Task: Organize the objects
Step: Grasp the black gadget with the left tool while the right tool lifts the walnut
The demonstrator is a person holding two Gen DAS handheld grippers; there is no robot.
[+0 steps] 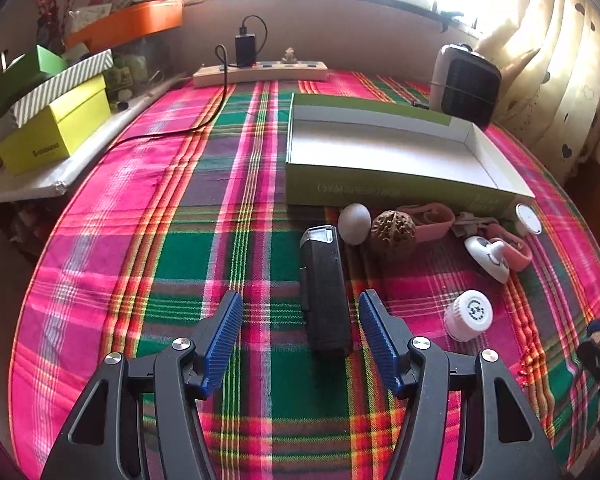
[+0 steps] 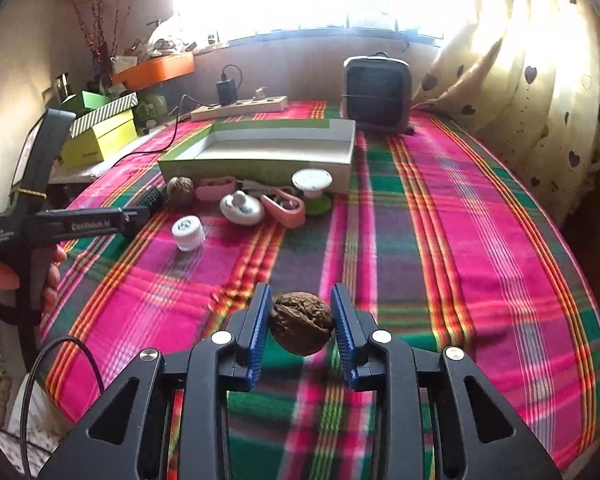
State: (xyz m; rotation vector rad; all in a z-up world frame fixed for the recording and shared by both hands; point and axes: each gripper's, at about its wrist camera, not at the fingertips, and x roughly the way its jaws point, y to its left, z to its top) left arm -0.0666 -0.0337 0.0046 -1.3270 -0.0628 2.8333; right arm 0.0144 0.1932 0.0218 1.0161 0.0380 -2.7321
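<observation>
My right gripper (image 2: 300, 326) is shut on a brown walnut (image 2: 301, 328) and holds it above the plaid cloth. My left gripper (image 1: 300, 320) is open, its blue pads on either side of a black rectangular device (image 1: 325, 292) lying on the cloth. An open green-and-white box (image 1: 380, 152) sits behind a row of small things: a white egg (image 1: 354, 224), a second walnut (image 1: 393, 232), a pink case (image 1: 432, 220), a white round toy (image 1: 490, 258), a white cap (image 1: 469, 314). The box also shows in the right wrist view (image 2: 268, 152).
A small heater (image 1: 466, 84) stands at the back right, and a power strip (image 1: 260, 72) with a black charger at the back. Stacked yellow and striped boxes (image 1: 56, 120) sit on a shelf at the left. Curtains (image 2: 532, 80) hang on the right.
</observation>
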